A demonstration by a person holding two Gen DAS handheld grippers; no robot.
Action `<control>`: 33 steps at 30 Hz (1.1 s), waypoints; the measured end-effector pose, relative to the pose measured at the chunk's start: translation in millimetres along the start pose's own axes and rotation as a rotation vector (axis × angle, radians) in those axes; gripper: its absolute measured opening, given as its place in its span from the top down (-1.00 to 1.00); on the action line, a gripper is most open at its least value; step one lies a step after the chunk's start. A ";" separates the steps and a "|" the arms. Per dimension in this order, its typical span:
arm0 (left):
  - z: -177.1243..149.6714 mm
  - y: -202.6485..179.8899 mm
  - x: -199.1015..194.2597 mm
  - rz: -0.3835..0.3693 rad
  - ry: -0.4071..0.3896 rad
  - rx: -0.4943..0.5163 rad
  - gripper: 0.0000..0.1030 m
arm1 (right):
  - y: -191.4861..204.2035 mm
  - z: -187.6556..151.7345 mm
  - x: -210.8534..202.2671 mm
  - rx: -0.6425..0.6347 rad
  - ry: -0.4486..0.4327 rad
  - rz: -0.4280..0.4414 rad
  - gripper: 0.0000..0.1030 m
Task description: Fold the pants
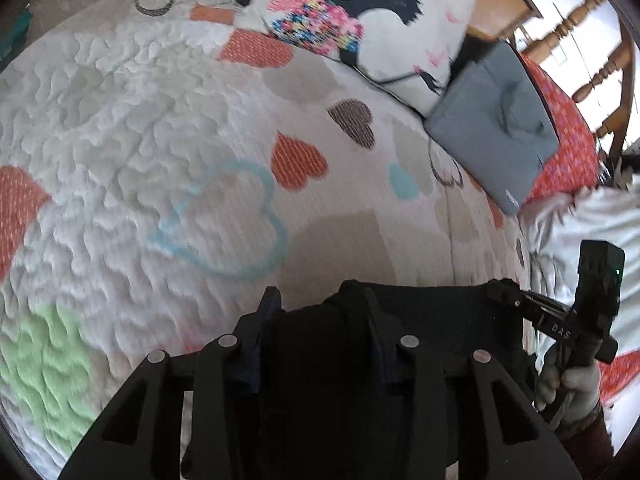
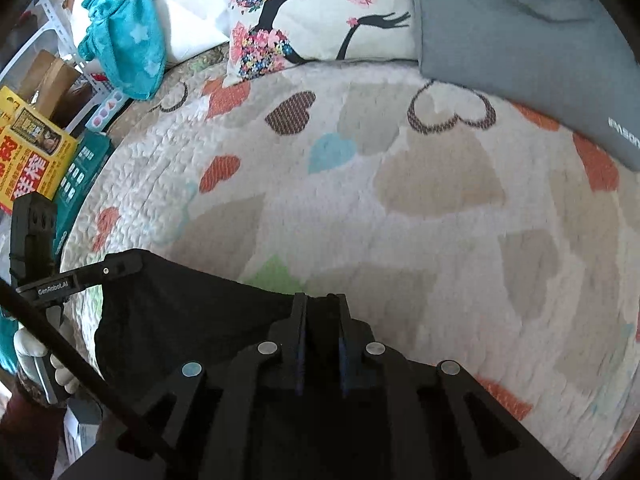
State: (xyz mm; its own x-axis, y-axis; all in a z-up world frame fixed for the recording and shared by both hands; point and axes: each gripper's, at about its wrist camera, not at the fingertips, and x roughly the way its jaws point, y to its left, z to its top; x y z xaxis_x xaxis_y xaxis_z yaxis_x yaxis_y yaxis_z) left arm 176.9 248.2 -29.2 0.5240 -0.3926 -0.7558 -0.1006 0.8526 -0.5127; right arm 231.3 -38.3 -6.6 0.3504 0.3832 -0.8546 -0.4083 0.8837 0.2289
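Black pants point(image 1: 432, 308) hang stretched between my two grippers above a heart-patterned quilt point(image 1: 160, 120). My left gripper point(image 1: 320, 304) has bunched black cloth filling the gap between its fingers and is shut on it. To its right, my right gripper point(image 1: 504, 288), held by a gloved hand point(image 1: 568, 380), grips the other end. In the right wrist view my right gripper point(image 2: 322, 308) stands nearly closed on the pants point(image 2: 180, 312). The top edge runs taut from there to my left gripper point(image 2: 128, 264) at the far left. The lower part of the pants is hidden under the grippers.
A pillow with a printed silhouette point(image 2: 312, 12) and a grey cushion point(image 2: 520, 40) lie at the far end of the quilt point(image 2: 400, 200). A teal cloth point(image 2: 124, 40) and boxes point(image 2: 32, 152) are beyond the left edge. A wooden chair point(image 1: 592, 60) stands at the right.
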 end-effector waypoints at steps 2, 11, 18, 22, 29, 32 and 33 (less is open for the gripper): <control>11.7 4.1 1.2 0.012 -0.011 -0.014 0.27 | 0.9 14.2 6.3 -0.003 -0.001 -0.002 0.76; 32.6 44.4 30.7 0.026 0.057 -0.133 0.01 | -23.5 51.7 73.0 0.122 0.066 -0.123 0.56; 28.1 69.7 -13.5 -0.044 -0.031 -0.207 -0.02 | -50.1 51.5 19.9 0.201 -0.100 -0.176 0.49; 21.0 57.1 -54.4 -0.030 -0.116 -0.168 -0.02 | -50.4 28.6 -32.5 0.185 -0.151 -0.126 0.26; -18.3 -5.1 -35.1 -0.028 -0.014 0.017 -0.13 | -27.0 -58.5 -38.4 0.224 -0.052 0.099 0.20; -35.8 3.9 -11.0 0.055 0.057 0.006 -0.12 | -42.4 -107.0 -27.4 0.312 0.007 0.080 0.20; -38.5 5.3 -11.0 0.049 0.042 0.017 -0.12 | -52.0 -120.0 -28.4 0.345 0.010 0.078 0.21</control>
State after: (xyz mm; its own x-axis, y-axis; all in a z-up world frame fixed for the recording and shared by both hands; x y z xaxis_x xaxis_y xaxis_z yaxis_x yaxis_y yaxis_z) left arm 137.9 243.8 -39.3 0.4828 -0.3640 -0.7965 -0.1104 0.8770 -0.4677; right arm 141.4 -127.4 -50.1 0.3201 0.4518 -0.8327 -0.1237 0.8914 0.4361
